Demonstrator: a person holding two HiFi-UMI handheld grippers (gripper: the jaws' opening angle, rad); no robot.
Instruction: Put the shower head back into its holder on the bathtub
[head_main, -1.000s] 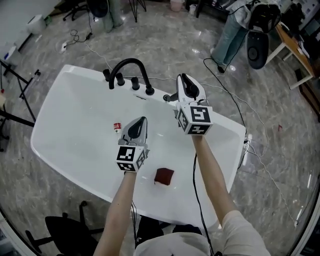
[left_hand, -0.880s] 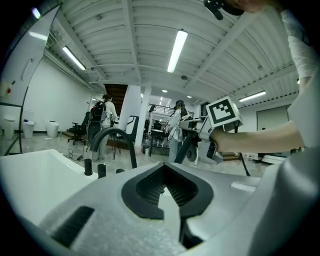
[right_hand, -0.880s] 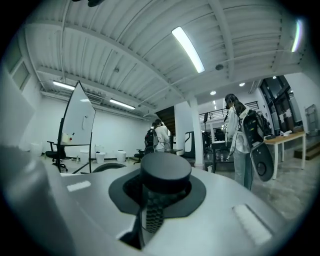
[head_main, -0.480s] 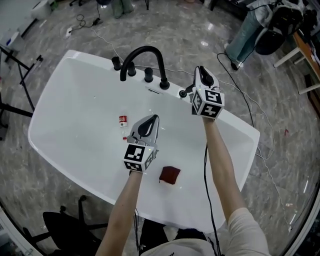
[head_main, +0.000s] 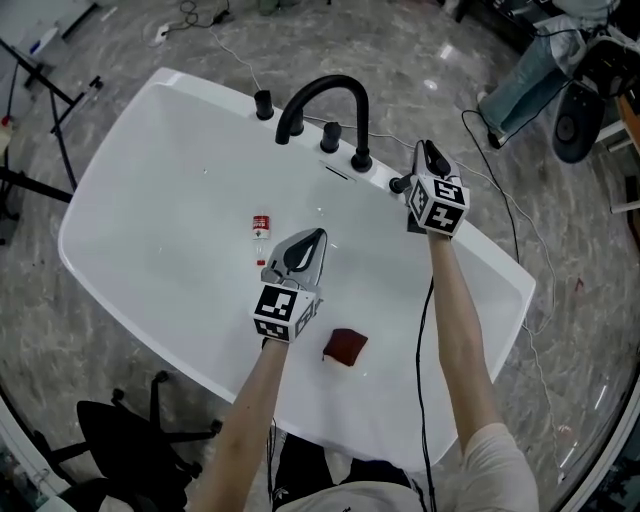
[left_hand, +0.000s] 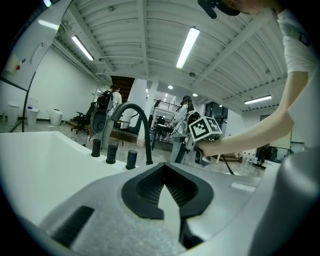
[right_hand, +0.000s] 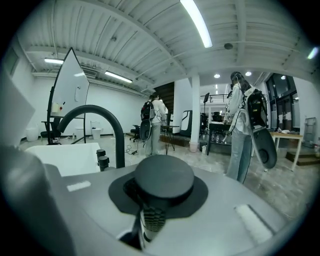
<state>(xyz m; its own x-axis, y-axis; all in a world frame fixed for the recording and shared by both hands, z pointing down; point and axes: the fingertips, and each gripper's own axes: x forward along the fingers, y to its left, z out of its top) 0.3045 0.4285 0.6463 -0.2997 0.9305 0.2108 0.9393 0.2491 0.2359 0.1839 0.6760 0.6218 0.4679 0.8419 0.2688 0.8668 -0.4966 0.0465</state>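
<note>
Shower head (right_hand: 164, 175) seemingly upright in right hand-held gripper (head_main: 427, 152)

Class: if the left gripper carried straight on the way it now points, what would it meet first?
Probably the bathtub, at its inner wall just below the black faucet, though depth is hard to judge.

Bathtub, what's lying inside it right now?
Inside the bathtub lie a small red-and-white bottle and a dark red cloth. The left gripper covers part of the tub floor, so whatever is under it cannot be seen.
</note>
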